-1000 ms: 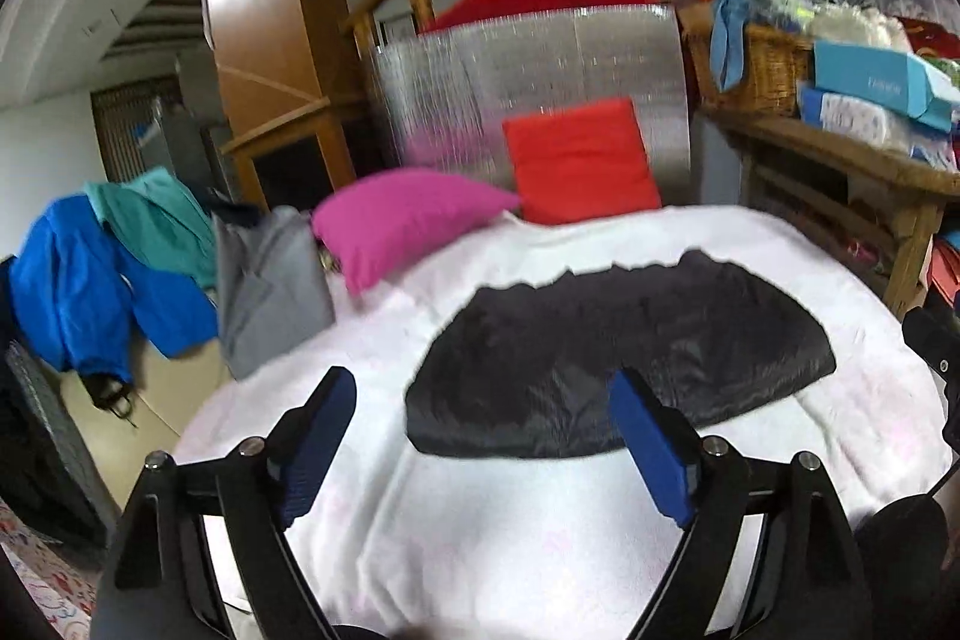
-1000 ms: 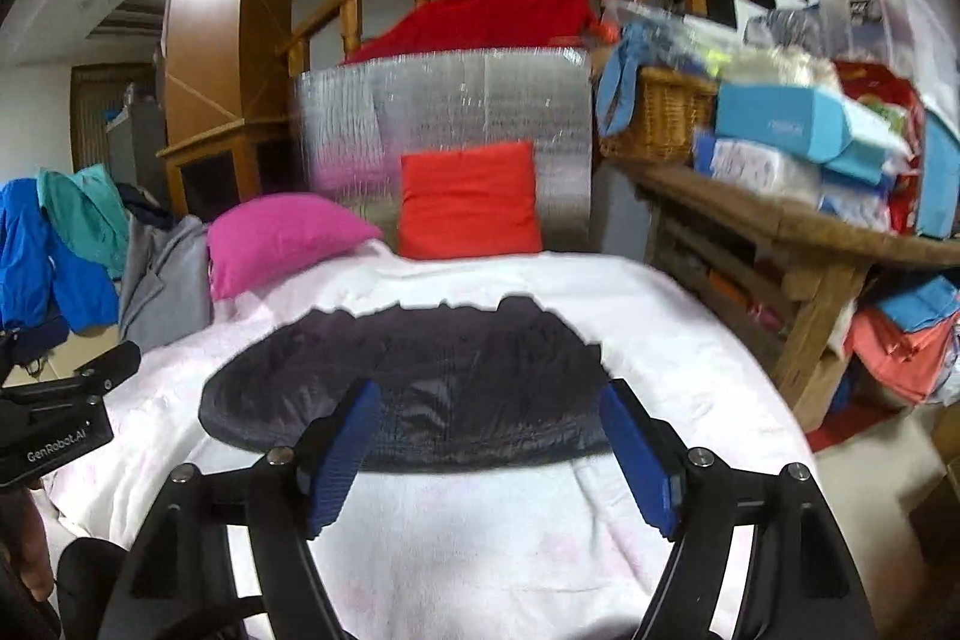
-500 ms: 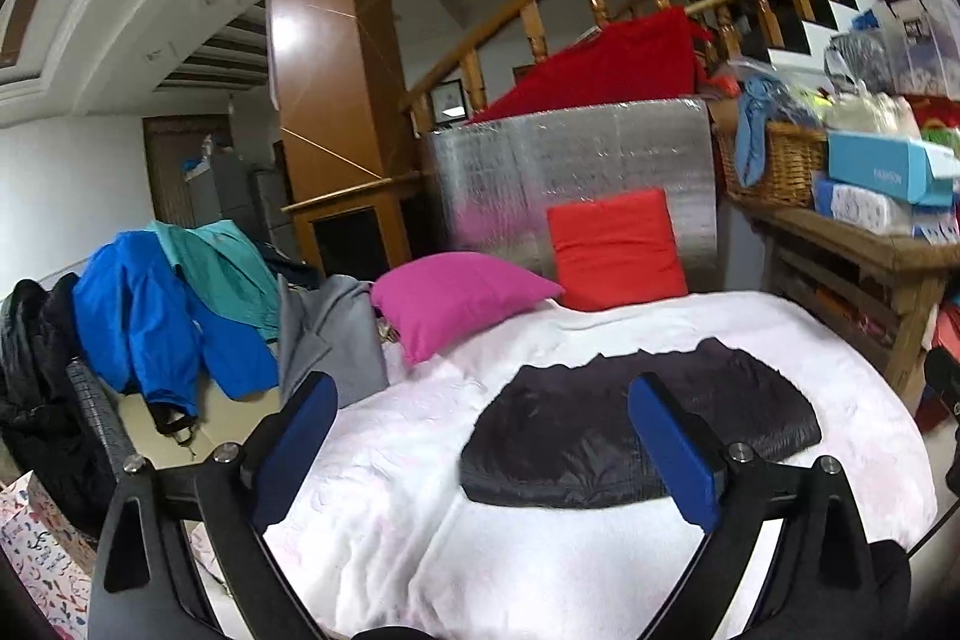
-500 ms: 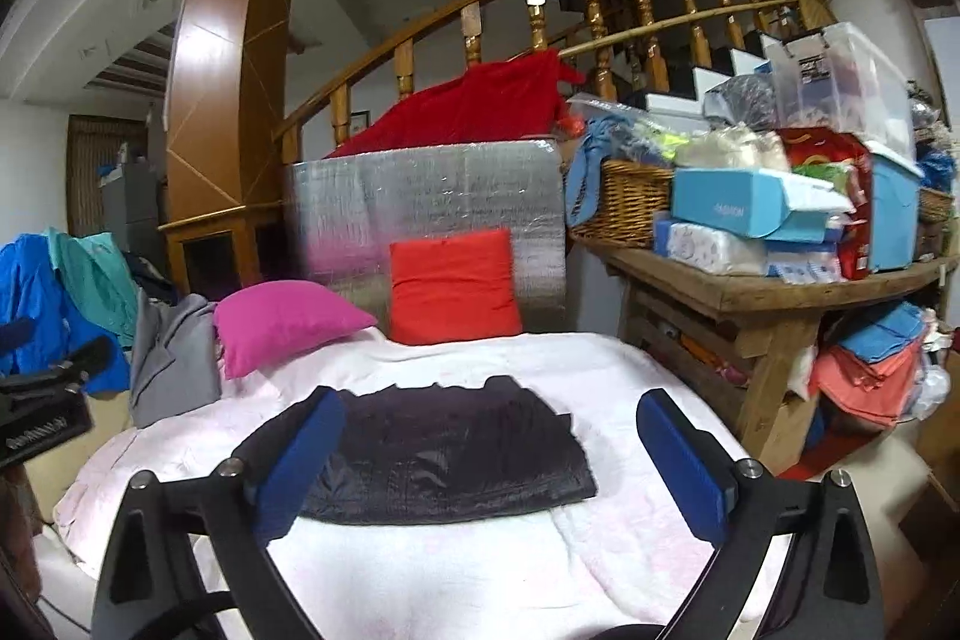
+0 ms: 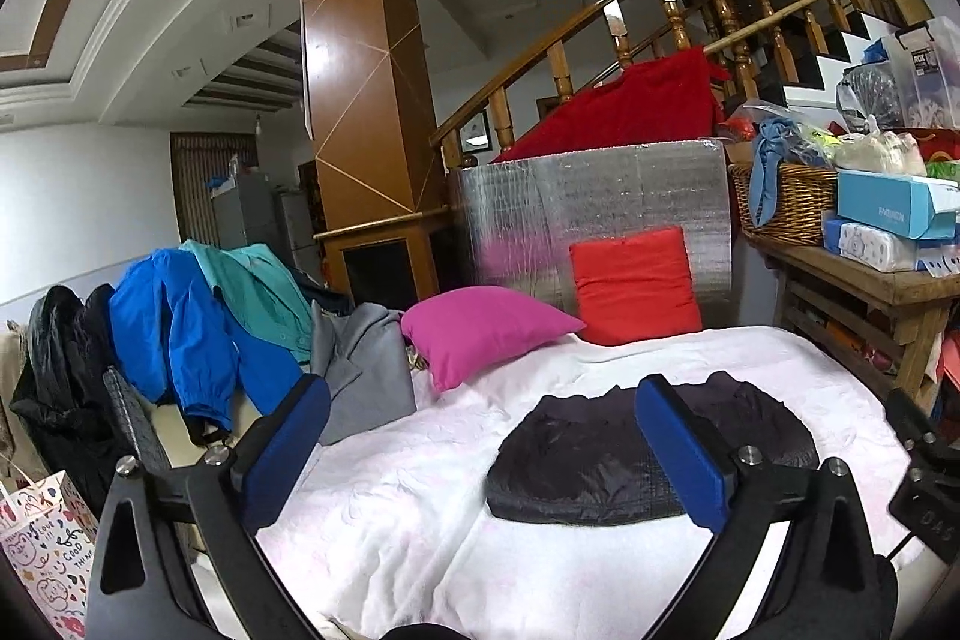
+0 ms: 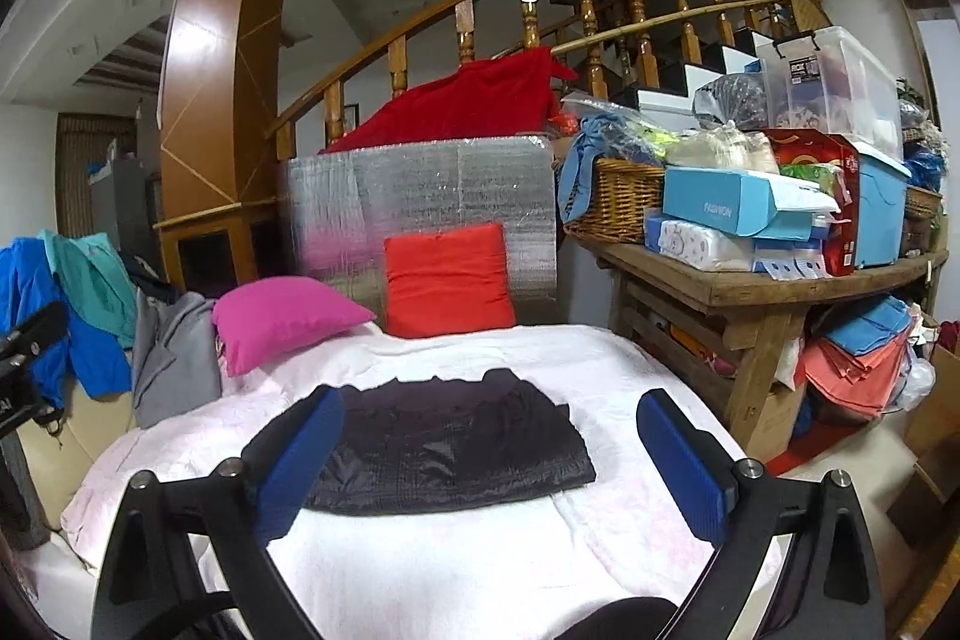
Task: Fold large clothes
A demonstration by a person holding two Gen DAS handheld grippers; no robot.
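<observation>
"Both grippers empty?"

"Yes. The left gripper (image 5: pixel 480 451) and right gripper (image 6: pixel 489 466) have just been spreading wide, with nothing between their jaws; each hangs clear above the white bedspread (image 6: pixel 456 568)."

"And the dark garment (image 6: pixel 444 445)?"

"Lying flat mid-bed as a compact folded slab, edges squared, short of the pink pillow (image 5: pixel 486 328). I'd judge it was let go there because the fold is finished"

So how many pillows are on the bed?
2. The pink pillow lies at the bed's far left end. The red pillow stands upright right of it, against the silver foil sheet. More may be hidden behind the clothes.
</observation>
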